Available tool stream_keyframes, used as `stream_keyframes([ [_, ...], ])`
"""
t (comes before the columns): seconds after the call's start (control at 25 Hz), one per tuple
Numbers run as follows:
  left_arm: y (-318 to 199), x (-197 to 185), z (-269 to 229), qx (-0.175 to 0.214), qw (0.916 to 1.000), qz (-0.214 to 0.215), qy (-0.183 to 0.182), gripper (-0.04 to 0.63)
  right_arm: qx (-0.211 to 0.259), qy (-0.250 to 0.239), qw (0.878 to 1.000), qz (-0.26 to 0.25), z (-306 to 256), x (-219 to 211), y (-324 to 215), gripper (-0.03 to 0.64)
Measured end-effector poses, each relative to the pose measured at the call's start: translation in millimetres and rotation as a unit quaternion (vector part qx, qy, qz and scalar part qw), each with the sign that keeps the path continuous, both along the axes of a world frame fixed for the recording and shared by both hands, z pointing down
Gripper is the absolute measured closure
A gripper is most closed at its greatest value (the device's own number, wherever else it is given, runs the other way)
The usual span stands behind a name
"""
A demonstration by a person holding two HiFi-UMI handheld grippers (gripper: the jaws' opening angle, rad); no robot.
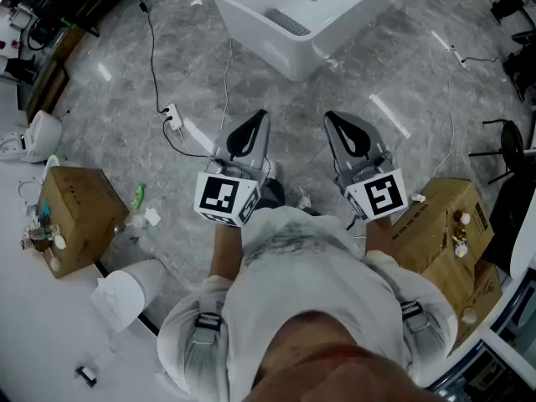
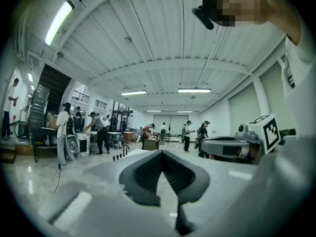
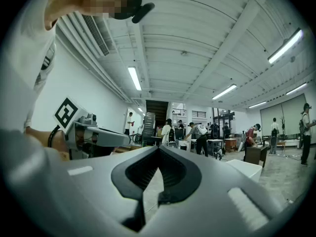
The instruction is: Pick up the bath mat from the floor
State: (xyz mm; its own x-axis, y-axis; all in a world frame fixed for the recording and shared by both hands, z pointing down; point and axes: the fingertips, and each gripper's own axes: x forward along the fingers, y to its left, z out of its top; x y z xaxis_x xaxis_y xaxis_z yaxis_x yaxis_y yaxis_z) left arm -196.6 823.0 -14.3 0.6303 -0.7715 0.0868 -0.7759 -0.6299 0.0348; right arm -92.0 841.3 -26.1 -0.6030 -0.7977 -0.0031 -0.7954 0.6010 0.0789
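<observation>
You hold both tongs level in front of your chest, pointing toward the white bathtub (image 1: 268, 44) on the grey marble floor (image 1: 394, 65). Their tips stop short of the bathtub's near wall, apart from it.

The left gripper (image 1: 251, 128) is closed tight and empty. In the left gripper view (image 2: 162, 154) its 2 dark jaws meet at the tip with nothing between them. The right gripper (image 1: 345, 128) is the same: in the right gripper view (image 3: 158, 149) the jaws touch at the tip and hold nothing.

The likeliest bath mat (image 1: 289, 21) is a grey ribbed strip lying inside the bathtub, against its near wall. Whether it truly is the mat cannot be told from here.

A white power strip (image 1: 173, 117) with its black cable lies on the floor to the near left of the bathtub. 2 cardboard boxes sit on your side of the bathtub, 1 (image 1: 79, 216) well off to its left and 1 (image 1: 444, 224) to its right.
</observation>
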Motion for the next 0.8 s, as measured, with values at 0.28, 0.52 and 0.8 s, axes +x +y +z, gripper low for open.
stream_keyframes([
  [0.28,28,4,-3,-0.001,0.9999,0.005,-0.012,0.594,0.002,-0.015,1.000,0.006,-4,1,25,0.615],
  [0.52,13,11,3,-0.002,0.9999,0.010,-0.009,0.594,0.000,-0.012,1.000,0.012,0,5,8,0.615],
  [0.8,-51,11,5,0.008,0.9999,0.013,0.002,0.594,0.002,0.006,1.000,0.022,4,5,-53,0.615],
])
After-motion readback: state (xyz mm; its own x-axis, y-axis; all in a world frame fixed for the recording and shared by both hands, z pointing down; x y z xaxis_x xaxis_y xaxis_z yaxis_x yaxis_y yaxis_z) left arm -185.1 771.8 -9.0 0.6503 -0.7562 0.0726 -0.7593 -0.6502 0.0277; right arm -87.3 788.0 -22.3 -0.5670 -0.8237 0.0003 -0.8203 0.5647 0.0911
